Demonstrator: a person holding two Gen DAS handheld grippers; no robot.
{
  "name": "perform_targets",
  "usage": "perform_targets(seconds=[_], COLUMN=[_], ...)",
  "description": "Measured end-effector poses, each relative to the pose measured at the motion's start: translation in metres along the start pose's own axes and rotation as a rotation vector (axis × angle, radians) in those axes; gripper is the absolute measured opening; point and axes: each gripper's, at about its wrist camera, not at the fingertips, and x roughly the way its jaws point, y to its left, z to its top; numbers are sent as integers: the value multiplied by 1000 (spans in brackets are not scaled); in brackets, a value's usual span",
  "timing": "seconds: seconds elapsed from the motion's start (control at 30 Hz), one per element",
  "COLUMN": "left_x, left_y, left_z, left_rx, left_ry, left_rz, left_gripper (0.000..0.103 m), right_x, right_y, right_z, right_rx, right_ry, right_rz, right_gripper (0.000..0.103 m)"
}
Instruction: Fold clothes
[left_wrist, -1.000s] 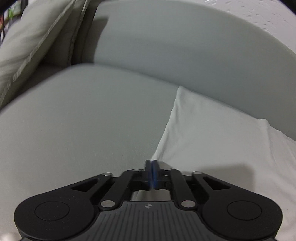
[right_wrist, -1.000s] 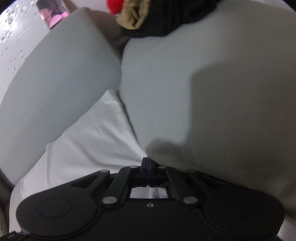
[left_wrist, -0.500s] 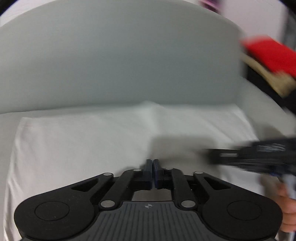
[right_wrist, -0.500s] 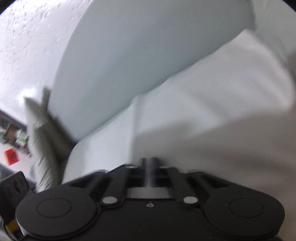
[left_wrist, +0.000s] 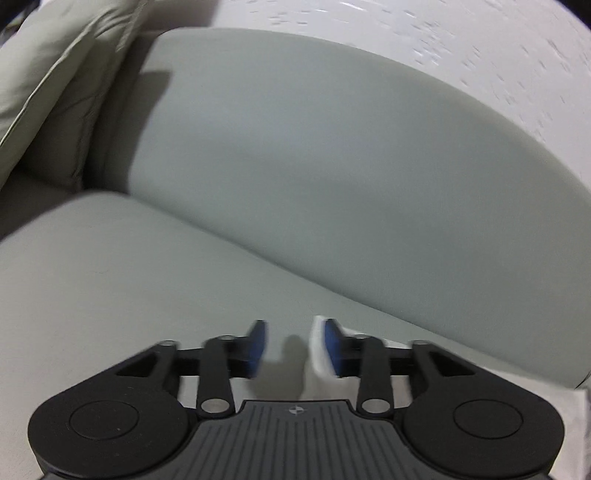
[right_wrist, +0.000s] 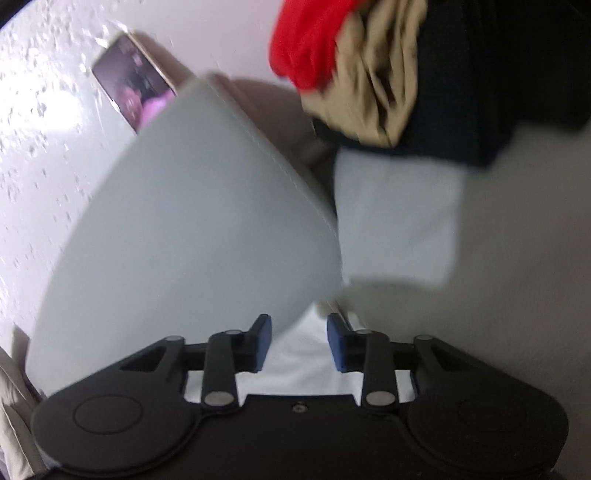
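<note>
A white garment (left_wrist: 491, 387) lies flat on the grey sofa seat (left_wrist: 110, 295). Only its left corner shows in the left wrist view, just by the right blue pad. My left gripper (left_wrist: 293, 349) stands open above that corner, nothing held between the pads. In the right wrist view the same white garment (right_wrist: 299, 354) shows under my right gripper (right_wrist: 299, 341), which is open too, hanging over the cloth next to the sofa backrest (right_wrist: 192, 240). Both views are blurred by motion.
A beige cushion (left_wrist: 48, 74) leans at the sofa's left end. A heap of red, tan and black clothes (right_wrist: 388, 62) lies on the seat at the right end. A pale folded piece (right_wrist: 399, 221) rests below that heap. A framed picture (right_wrist: 136, 88) leans on the wall.
Both grippers were shut one second ago and now stand open. Each camera swung inward over the white garment, then back outward to its own end of the sofa.
</note>
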Motion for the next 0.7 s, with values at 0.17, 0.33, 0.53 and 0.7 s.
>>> perform_targets(seconds=[0.17, 0.33, 0.53, 0.7], left_x=[-30, -83, -238, -301], left_y=[22, 2, -6, -5], left_z=[-5, -39, -68, -93], left_rx=[-27, 47, 230, 193], left_ry=[36, 129, -13, -11], left_rz=[-29, -146, -249, -280], left_gripper=[35, 21, 26, 34], right_x=[-36, -83, -195, -271], right_y=[-2, 10, 40, 51], right_z=[17, 8, -10, -10], right_rx=[28, 4, -59, -73], right_ry=[28, 192, 303, 268], right_rz=[-13, 19, 134, 197], right_gripper=[34, 33, 32, 33])
